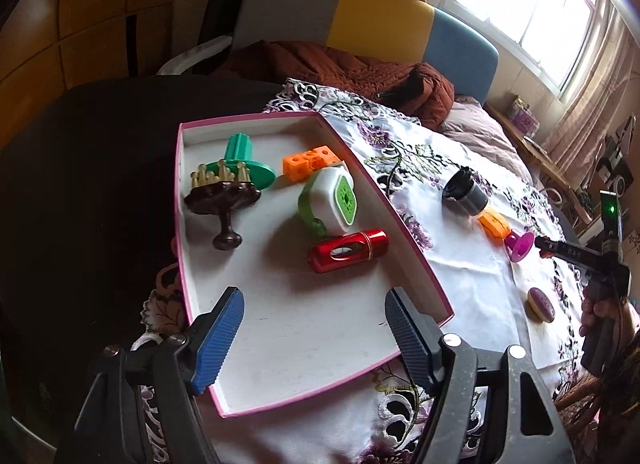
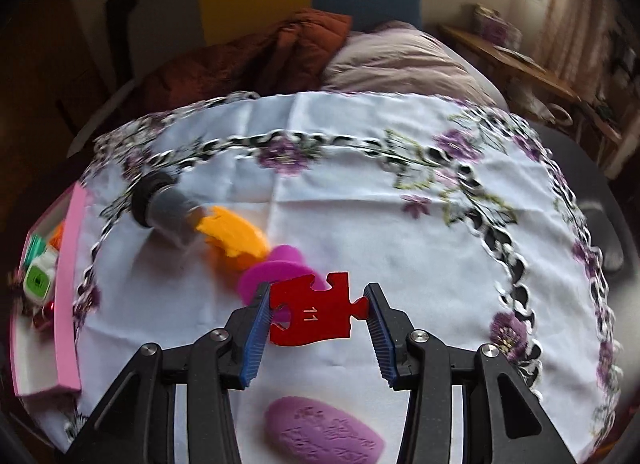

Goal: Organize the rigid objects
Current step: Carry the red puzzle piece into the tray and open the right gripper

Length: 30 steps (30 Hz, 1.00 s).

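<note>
1. The step in hand looks like a carry: the right gripper [image 2: 317,314] is closed on a red puzzle piece [image 2: 314,314] marked 11, one pad on each side edge, and the piece appears clear of the tablecloth [image 2: 360,204]. It is one of the loose things seemingly bound for the pink-rimmed box [image 1: 404,232].

2. The left gripper [image 1: 314,318] stands wide apart with nothing between its pads, poised over the box's near bare floor.

3. The next move, as I judge it, calls for swinging the piece leftward over the box's right wall and letting go on the bare floor near the front, clear of the red tube [image 1: 347,250].

4. Only the left wrist view shows the inside of the box: a green spool [image 1: 244,162], a dark wooden stand [image 1: 224,200], orange cubes [image 1: 310,162] and a white-and-green case [image 1: 330,200] crowd its far half.

5. Only the right wrist view shows the grip on the piece, and the purple oval [image 2: 324,430] lying at the cloth's near edge.

6. Both views show a black-and-grey cylinder [image 2: 166,208], an orange piece [image 2: 234,242] and a magenta spool [image 2: 280,268] in a line mid-cloth, outside the box.
</note>
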### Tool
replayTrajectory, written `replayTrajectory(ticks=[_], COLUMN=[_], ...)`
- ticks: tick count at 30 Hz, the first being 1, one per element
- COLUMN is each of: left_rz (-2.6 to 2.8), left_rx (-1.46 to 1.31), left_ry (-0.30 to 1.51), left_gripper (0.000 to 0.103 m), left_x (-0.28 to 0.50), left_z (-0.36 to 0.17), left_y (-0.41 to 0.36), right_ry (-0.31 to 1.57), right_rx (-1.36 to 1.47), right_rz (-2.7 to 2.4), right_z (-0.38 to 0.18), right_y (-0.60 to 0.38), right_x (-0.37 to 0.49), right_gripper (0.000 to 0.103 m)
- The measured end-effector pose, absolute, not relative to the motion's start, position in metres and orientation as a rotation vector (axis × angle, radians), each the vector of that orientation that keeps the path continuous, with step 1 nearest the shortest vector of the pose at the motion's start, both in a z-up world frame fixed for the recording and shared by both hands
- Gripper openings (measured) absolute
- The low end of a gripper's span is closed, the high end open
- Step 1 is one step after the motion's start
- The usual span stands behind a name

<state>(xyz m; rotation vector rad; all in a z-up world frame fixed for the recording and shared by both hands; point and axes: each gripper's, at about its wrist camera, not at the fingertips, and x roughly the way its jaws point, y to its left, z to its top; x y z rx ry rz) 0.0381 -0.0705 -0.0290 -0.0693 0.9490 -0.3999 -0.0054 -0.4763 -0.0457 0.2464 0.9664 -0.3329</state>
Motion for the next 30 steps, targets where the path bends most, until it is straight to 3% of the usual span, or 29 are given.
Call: replayTrajectory(ticks=[5, 8, 17, 30], left_rz=[-0.393, -0.375, -0.216, -0.129], left_rx=[-0.097, -0.109, -0.195, -0.255], left_ry=[0.953, 0.947, 0.899, 0.917], left_gripper=[0.073, 0.067, 0.066, 0.066], left_x=[0.04, 0.042, 0.053, 0.06], left_z=[-0.029, -0.028, -0.019, -0.033], left_y=[-0.06, -0.051, 0.009, 0.055], right_ry=[0.949, 0.934, 0.907, 1.05], right_rx=[0.212, 0.18, 0.032, -0.138], right_rz=[-0.231, -0.135, 0.278, 0.46], right_z=[-0.038, -0.03, -0.011, -0.07], right_y=[-0.436, -0.4, -0.245, -0.105], right_x=[0.001, 0.011, 0.045, 0.106], right_gripper=[0.046, 0.046, 0.046, 0.046])
